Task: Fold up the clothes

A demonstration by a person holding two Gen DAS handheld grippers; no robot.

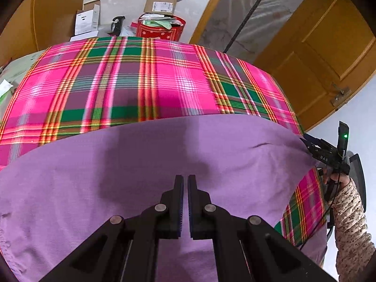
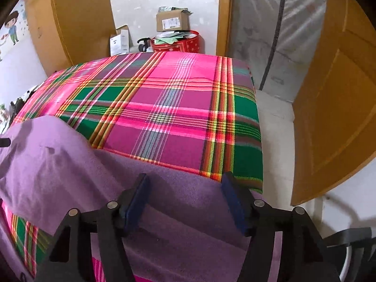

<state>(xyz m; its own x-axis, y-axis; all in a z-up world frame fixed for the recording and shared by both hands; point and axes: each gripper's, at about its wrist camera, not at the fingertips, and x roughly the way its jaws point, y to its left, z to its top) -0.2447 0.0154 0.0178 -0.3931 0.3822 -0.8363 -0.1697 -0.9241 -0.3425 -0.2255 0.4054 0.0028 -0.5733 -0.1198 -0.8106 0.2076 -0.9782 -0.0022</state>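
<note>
A lilac garment (image 1: 141, 176) lies spread over the near part of a table covered with a pink and green plaid cloth (image 1: 141, 82). My left gripper (image 1: 185, 176) hovers low over the garment's middle. Its jaws are shut to a thin slit, with no fabric visibly pinched. In the right wrist view the lilac garment (image 2: 176, 199) shows a folded-over layer on the left. My right gripper (image 2: 185, 176) stands open above the garment's right edge, with nothing between its blue pads (image 2: 231, 199). The left view shows the right gripper (image 1: 305, 141) at the garment's right corner.
Behind the table's far edge stand a cardboard box (image 1: 161, 3), a red tin (image 1: 162, 29) and a white carton (image 1: 87, 20). A wooden door (image 1: 317, 58) is to the right. A person's patterned sleeve (image 1: 350, 223) and a black chair (image 2: 352, 242) are near the right corner.
</note>
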